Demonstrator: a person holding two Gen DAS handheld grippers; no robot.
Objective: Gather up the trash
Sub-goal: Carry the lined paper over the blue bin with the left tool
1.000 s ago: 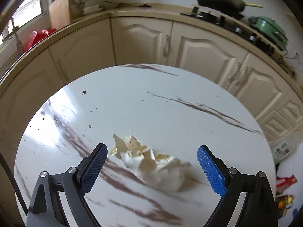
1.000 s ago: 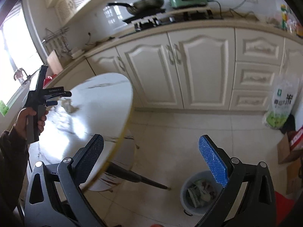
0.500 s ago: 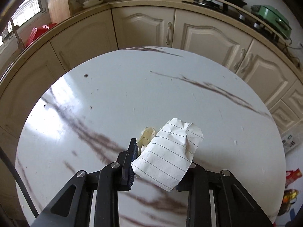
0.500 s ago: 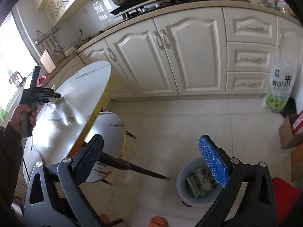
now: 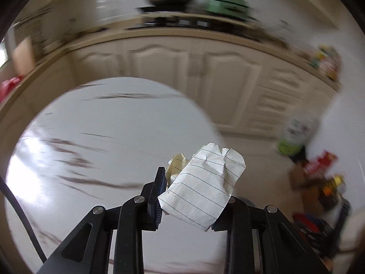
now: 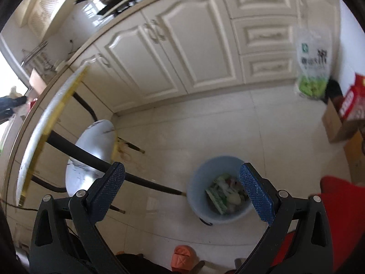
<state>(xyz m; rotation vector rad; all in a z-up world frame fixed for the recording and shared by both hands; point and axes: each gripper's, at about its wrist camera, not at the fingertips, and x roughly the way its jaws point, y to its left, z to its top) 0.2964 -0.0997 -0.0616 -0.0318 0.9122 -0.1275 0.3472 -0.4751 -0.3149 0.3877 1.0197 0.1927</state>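
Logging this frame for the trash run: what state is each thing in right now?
Left tongs: shut on paper.
Paper: crumpled, lined, held above the table.
Right tongs: open, holding nothing.
Bin: upright on the floor, uncovered, partly filled with trash.

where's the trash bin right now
In the right wrist view the blue trash bin stands on the tiled floor, low and right of centre, beside a dark table leg tip, already holding some trash.
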